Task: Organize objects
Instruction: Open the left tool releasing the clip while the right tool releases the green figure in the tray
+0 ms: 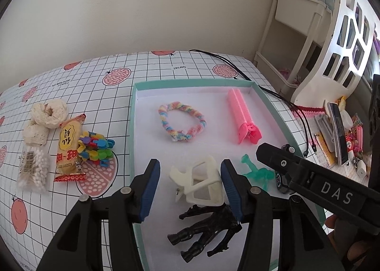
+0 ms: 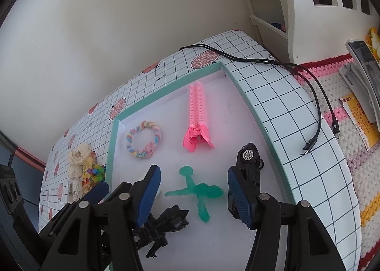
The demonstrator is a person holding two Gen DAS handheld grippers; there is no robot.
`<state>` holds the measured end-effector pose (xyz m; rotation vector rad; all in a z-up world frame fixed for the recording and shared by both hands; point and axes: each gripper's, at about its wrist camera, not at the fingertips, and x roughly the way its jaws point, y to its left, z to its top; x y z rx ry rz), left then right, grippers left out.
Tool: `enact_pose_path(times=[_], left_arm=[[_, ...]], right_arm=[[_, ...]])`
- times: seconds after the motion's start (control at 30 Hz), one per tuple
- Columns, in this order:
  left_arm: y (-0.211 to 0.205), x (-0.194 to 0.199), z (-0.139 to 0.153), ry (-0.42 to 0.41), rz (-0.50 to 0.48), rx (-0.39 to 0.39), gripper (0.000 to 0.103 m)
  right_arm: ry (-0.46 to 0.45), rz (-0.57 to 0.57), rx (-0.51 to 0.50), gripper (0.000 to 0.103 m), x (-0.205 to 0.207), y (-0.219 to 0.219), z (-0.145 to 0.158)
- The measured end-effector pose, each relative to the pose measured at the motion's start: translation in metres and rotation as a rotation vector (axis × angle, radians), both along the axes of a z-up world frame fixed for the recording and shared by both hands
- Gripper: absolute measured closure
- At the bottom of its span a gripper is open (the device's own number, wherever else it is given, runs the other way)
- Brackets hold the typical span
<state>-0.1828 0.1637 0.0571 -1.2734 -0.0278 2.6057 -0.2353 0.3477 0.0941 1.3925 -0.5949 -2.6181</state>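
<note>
Checked tablecloth [image 1: 166, 66], teal tray [image 1: 133, 128], white claw clip [image 1: 201, 183] between parted fingers [image 1: 148, 187]

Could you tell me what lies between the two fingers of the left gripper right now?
In the left wrist view, a white hair claw clip lies in the tray between the open left gripper fingers, untouched, with a black action figure just nearer the camera.
</note>
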Motion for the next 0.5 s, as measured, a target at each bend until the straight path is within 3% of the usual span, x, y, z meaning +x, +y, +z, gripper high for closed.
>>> enact_pose_path(times=[0.5], left_arm=[[-0.026,0.004,0.009,0.028,0.069,0.008,0.048]], right_arm=[[0.006,0.022,0.016,0.041,0.004,-0.007,0.003]])
